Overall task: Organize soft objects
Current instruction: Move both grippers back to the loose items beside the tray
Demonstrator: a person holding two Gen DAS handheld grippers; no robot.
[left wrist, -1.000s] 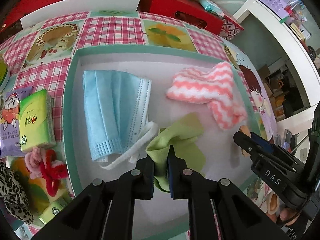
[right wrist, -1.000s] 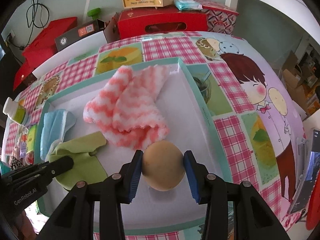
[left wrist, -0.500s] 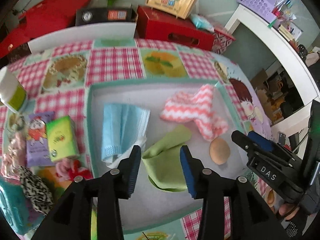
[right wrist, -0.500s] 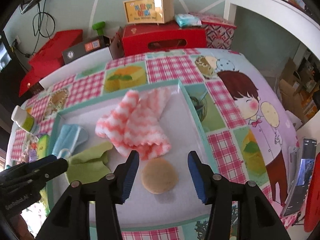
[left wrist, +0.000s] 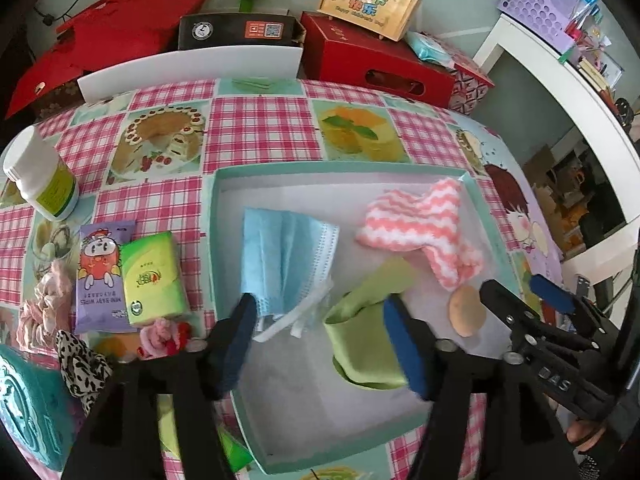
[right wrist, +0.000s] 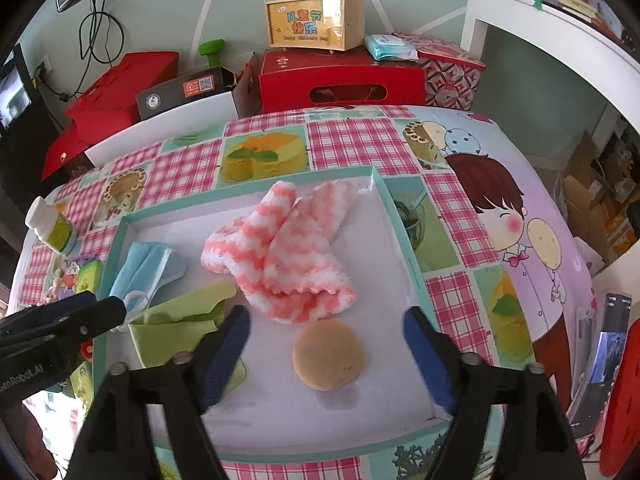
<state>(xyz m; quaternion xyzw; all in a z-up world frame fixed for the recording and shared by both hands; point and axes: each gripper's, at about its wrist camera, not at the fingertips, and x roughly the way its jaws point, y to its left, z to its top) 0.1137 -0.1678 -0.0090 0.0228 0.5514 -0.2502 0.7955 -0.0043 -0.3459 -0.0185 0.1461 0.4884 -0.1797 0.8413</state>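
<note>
Checked cartoon tablecloth [left wrist: 260, 120], teal tray [left wrist: 214, 240] filling up with soft stuff.
Both grippers just let go: left gripper [left wrist: 320, 344] spread above the green cloth [left wrist: 360, 344], right gripper [right wrist: 326, 356] wide over the tan sponge puff [right wrist: 329, 354]. Scrunchies [left wrist: 40, 308] remain outside.

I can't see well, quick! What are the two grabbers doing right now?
Left gripper: open, holding nothing, above the green cloth.
Right gripper: open, holding nothing, above the tan sponge.
</note>
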